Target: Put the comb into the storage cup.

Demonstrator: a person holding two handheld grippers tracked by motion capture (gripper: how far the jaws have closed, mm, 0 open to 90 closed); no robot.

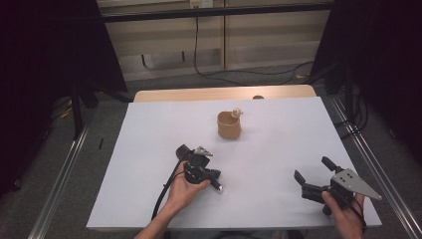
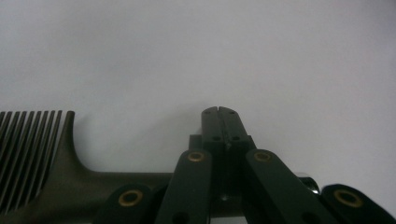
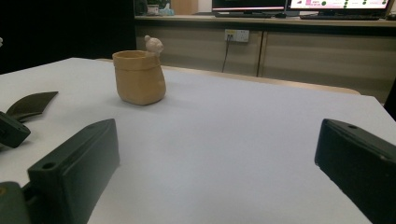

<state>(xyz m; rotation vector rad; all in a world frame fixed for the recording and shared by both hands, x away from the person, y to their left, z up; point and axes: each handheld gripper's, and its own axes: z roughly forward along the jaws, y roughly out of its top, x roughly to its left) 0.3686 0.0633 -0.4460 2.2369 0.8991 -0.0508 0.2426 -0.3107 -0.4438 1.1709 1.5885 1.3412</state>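
- High view: the left gripper (image 1: 217, 185) is resting low on the white counter (image 1: 149, 149), jaws together, with a dark comb (image 1: 183, 151) lying right by it. The right gripper (image 1: 311, 174) is sitting near the front right corner, jaws spread wide on nothing. A tan pot (image 1: 229, 125) is standing well beyond both.
- Left gripper view: the jaws are pressing tip to tip, nothing between them; the comb (image 2: 42, 163) is lying just under and left of them.
- Right gripper view: the jaws are gaping apart, the pot (image 3: 139, 77) sitting far off to the left.
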